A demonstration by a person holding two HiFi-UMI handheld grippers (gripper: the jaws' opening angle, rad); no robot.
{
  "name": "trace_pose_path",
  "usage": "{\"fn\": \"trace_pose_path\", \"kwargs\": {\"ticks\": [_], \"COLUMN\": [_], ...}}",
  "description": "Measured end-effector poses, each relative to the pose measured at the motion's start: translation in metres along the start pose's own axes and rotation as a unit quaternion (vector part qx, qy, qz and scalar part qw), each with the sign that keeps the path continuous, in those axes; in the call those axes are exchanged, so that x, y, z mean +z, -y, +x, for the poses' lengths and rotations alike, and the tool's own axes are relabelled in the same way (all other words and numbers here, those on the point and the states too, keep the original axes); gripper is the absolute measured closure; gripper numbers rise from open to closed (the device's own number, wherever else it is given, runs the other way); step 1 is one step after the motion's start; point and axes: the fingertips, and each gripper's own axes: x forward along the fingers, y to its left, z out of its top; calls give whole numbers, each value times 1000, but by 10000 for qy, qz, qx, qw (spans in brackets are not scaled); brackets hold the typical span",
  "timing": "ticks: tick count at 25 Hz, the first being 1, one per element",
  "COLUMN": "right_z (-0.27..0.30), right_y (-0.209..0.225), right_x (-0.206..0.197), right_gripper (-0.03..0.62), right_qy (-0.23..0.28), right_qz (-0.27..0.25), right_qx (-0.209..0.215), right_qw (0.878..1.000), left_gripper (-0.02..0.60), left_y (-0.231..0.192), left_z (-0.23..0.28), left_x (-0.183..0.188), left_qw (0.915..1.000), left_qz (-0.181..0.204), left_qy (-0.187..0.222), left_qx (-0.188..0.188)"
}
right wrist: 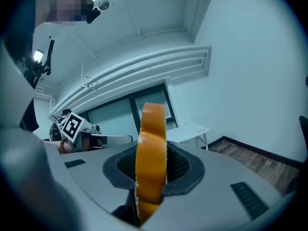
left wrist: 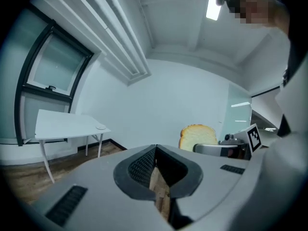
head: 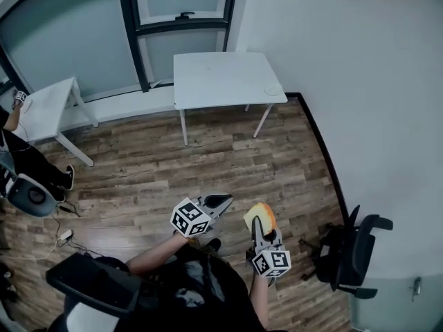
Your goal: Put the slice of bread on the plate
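Bread slice [right wrist: 151,143] is clamped upright, edge-on, in right gripper [head: 257,225], up over the floor and well apart from white table [head: 208,81]. Plate [head: 273,88] sits by the table's right front corner. Left gripper [left wrist: 156,170] clenched, empty. Slice looks light, soft, crushable. Hold by the lower crust edge looks right; keep squeeze gentle, lay flat.

Both forearms held forward, left gripper [head: 223,201] fingers closed, empty, right gripper [head: 257,225] fingers clamped on bread slice [head: 262,215]
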Motion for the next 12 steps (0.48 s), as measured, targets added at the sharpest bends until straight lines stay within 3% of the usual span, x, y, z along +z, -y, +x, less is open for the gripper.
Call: {"fn": "trace_pose_path", "kwargs": {"ticks": [7,12], "right_z": [47,108], "right_y": [40,79], "right_x": [16,32], "right_gripper": [496,496], "right_qy": [-123,-225], "right_qz": [163,254], "right_qx": [118,91], "right_qw": [9997,9994], "left_gripper": [578,578], "left_y": [-26,-84], "left_z": [49,87], "left_x": [6,32], "left_qw": [9997,9997], "left_qz": [-76,-32], "left_qy": [-248,-233], "left_qx": [4,111]}}
